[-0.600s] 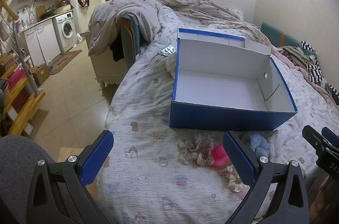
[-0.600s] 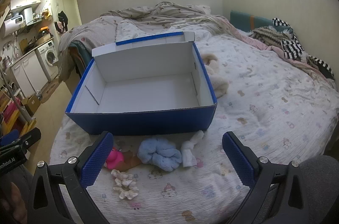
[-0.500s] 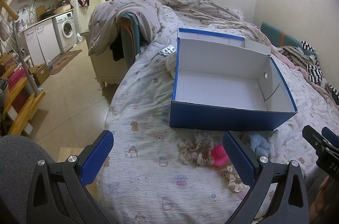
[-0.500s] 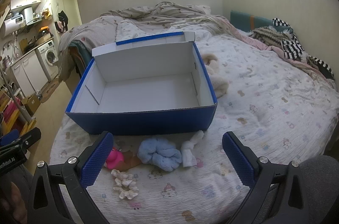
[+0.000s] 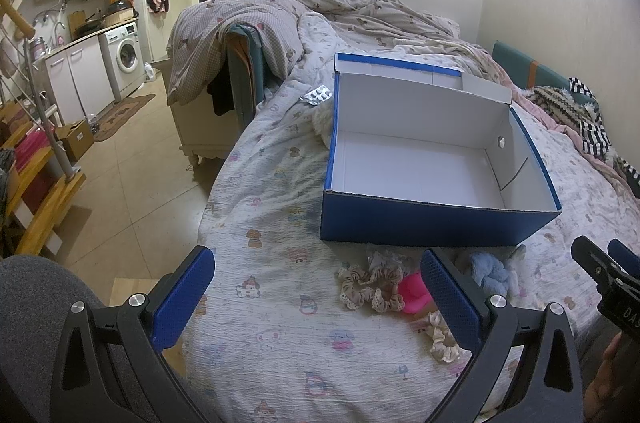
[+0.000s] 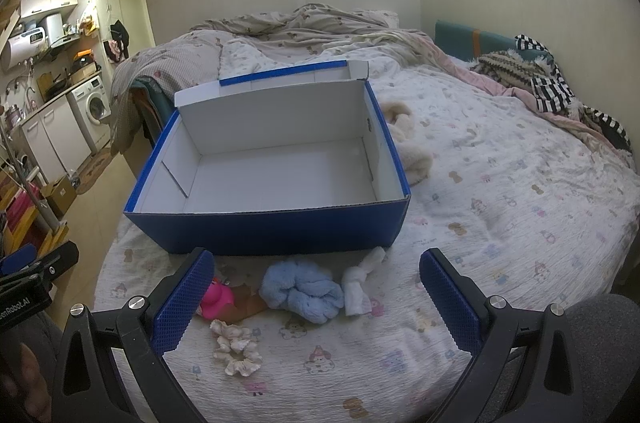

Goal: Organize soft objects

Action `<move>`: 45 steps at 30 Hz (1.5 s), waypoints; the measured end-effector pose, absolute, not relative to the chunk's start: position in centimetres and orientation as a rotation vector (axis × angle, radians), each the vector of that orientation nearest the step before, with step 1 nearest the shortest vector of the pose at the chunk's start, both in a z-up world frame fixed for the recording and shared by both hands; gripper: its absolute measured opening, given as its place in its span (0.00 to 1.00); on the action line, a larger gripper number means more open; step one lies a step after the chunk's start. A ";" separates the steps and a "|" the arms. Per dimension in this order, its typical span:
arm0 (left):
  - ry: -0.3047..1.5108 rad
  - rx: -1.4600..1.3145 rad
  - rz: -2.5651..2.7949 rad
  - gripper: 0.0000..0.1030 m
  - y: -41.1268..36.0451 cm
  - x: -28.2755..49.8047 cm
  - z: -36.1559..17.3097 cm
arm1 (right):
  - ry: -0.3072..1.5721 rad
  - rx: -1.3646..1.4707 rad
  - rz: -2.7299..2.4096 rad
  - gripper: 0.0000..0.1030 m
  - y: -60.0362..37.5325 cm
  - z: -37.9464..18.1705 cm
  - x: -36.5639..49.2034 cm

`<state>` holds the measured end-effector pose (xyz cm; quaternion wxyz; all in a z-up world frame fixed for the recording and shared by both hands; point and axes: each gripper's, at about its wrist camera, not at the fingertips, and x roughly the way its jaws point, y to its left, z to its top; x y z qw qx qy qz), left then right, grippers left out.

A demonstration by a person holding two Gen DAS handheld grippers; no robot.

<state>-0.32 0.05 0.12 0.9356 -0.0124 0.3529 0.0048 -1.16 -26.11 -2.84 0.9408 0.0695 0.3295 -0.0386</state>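
An empty blue box (image 5: 436,227) (image 6: 264,231) with a white inside stands open on the bed. In front of it lie soft items: a beige lace scrunchie (image 5: 370,285), a pink piece (image 5: 414,291) (image 6: 216,299), a cream scrunchie (image 5: 442,341) (image 6: 236,345), a light blue fluffy scrunchie (image 5: 492,271) (image 6: 302,289) and a white cloth piece (image 6: 358,287). My left gripper (image 5: 320,297) hovers open above the near left of the pile. My right gripper (image 6: 316,297) hovers open over the blue scrunchie and white piece. Neither holds anything.
The bed (image 6: 500,207) carries a rumpled duvet (image 5: 360,11) at the back and striped clothes (image 6: 552,87) at right. A plush toy (image 6: 412,147) lies right of the box, a pill blister (image 5: 316,95) at its far left. Floor and a washing machine (image 5: 124,59) are to the left.
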 end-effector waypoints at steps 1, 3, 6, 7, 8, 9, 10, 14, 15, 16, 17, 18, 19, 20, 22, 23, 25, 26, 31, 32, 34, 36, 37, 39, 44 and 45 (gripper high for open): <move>0.722 -0.025 0.010 1.00 0.1 -0.3 0.1 | 0.672 0.142 -0.078 1.00 -26.1 -2.8 -1.2; 0.721 -0.026 0.010 1.00 0.1 -0.3 0.1 | 0.672 0.142 -0.079 1.00 -26.1 -2.8 -1.2; 0.721 -0.025 0.009 1.00 0.1 -0.4 0.1 | 0.672 0.142 -0.079 1.00 -26.1 -2.8 -1.2; 0.721 -0.025 0.010 1.00 0.1 -0.3 0.1 | 0.672 0.142 -0.079 1.00 -26.1 -2.8 -1.2; 0.721 -0.025 0.010 1.00 0.1 -0.3 0.1 | 0.672 0.142 -0.079 1.00 -26.1 -2.8 -1.2; 0.722 -0.026 0.009 1.00 0.1 -0.3 0.1 | 0.672 0.141 -0.079 1.00 -26.1 -2.8 -1.2; 0.722 -0.026 0.010 1.00 0.1 -0.3 0.1 | 0.672 0.141 -0.079 1.00 -26.1 -2.8 -1.2; 0.721 -0.025 0.009 1.00 0.1 -0.3 0.1 | 0.671 0.141 -0.079 1.00 -26.1 -2.8 -1.2; 0.721 -0.025 0.010 1.00 0.1 -0.3 0.1 | 0.672 0.141 -0.078 1.00 -26.1 -2.8 -1.2; 0.722 -0.026 0.009 1.00 0.1 -0.3 0.1 | 0.672 0.141 -0.079 1.00 -26.1 -2.8 -1.2; 0.722 -0.026 0.010 1.00 0.1 -0.3 0.1 | 0.672 0.141 -0.079 1.00 -26.1 -2.8 -1.2; 0.722 -0.026 0.010 1.00 0.1 -0.3 0.1 | 0.672 0.141 -0.079 1.00 -26.1 -2.8 -1.2; 0.722 -0.026 0.009 1.00 0.1 -0.3 0.1 | 0.671 0.141 -0.079 1.00 -26.1 -2.8 -1.2; 0.721 -0.026 0.009 1.00 0.1 -0.4 0.1 | 0.671 0.140 -0.079 1.00 -26.1 -2.8 -1.2; 0.721 -0.025 0.010 1.00 0.1 -0.3 0.1 | 0.671 0.140 -0.078 1.00 -26.1 -2.8 -1.2; 0.721 -0.026 0.009 1.00 0.1 -0.3 0.1 | 0.671 0.140 -0.079 1.00 -26.1 -2.8 -1.2; 0.722 -0.025 0.010 1.00 0.1 -0.3 0.1 | 0.671 0.140 -0.079 1.00 -26.1 -2.8 -1.2; 0.722 -0.025 0.010 1.00 0.1 -0.3 0.1 | 0.672 0.140 -0.079 1.00 -26.0 -2.8 -1.2; 0.722 -0.025 0.010 1.00 0.1 -0.4 0.1 | 0.671 0.139 -0.079 1.00 -26.0 -2.8 -1.2; 0.722 -0.025 0.010 1.00 0.1 -0.3 0.1 | 0.671 0.139 -0.078 1.00 -25.9 -2.8 -1.2; 0.722 -0.025 0.009 1.00 0.1 -0.3 0.1 | 0.670 0.138 -0.081 1.00 -25.9 -2.8 -1.2; 0.723 -0.027 0.011 1.00 0.1 -0.3 0.1 | 0.664 0.133 -0.086 1.00 -25.8 -2.6 -1.5; 0.722 -0.027 0.009 1.00 0.1 -0.4 0.1 | 0.660 0.133 -0.080 1.00 -25.8 -2.5 -1.5; 0.725 -0.025 0.002 1.00 0.0 -0.4 0.3 | 0.662 0.136 -0.069 1.00 -25.7 -2.2 -1.3; 0.746 -0.028 -0.012 1.00 -0.5 0.5 1.5 | 0.707 0.139 -0.017 1.00 -25.4 -1.1 -0.4; 0.755 -0.028 -0.010 1.00 -0.5 0.8 1.7 | 0.714 0.148 0.001 1.00 -25.5 -0.9 -0.2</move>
